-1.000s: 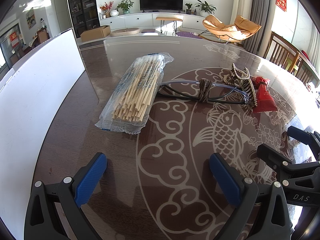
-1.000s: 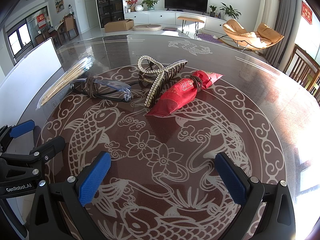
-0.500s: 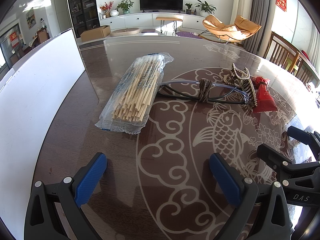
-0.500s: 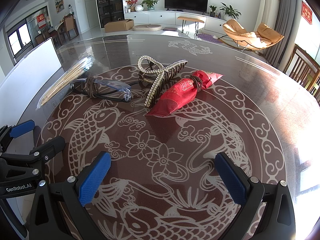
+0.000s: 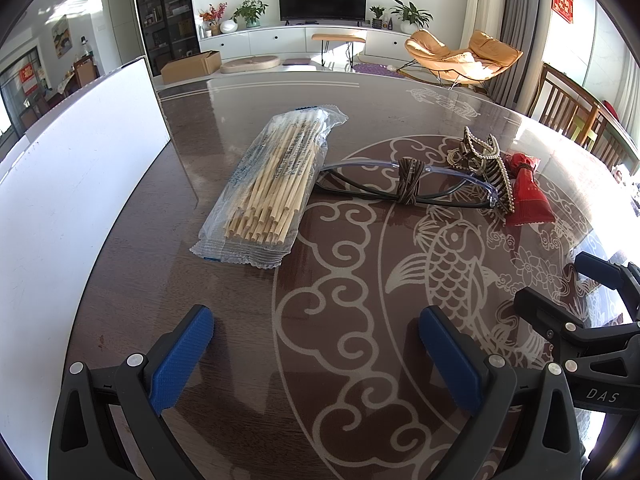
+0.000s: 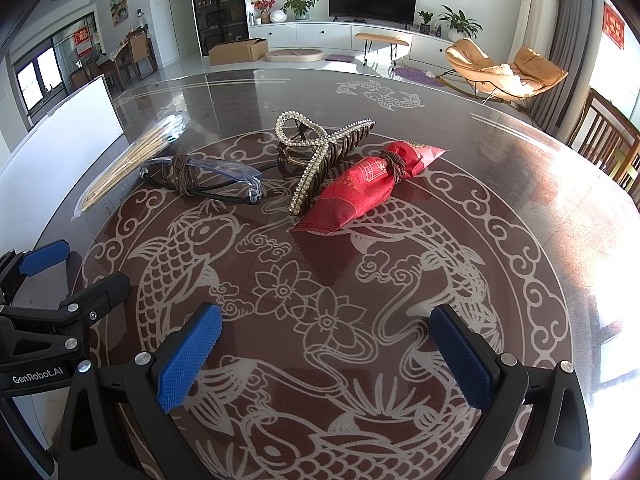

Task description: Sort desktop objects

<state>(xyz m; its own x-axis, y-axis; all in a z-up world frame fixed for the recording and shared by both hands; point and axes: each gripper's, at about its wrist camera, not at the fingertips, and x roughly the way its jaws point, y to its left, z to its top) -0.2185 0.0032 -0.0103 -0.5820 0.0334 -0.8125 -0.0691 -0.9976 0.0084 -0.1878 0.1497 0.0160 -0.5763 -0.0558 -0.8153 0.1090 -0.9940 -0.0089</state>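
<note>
Both my left gripper (image 5: 316, 352) and right gripper (image 6: 326, 354) hover spread, empty; chopstick pack (image 5: 276, 184) ahead-left, red packet (image 6: 368, 188) ahead.

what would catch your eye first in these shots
The red packet lies mid-table, tied with a brown band, beside a pearl hair clip. Left of them lie glasses wound with a band, then a bag of sticks near the white board. Both tools sit open and empty over the carp-patterned table.
</note>
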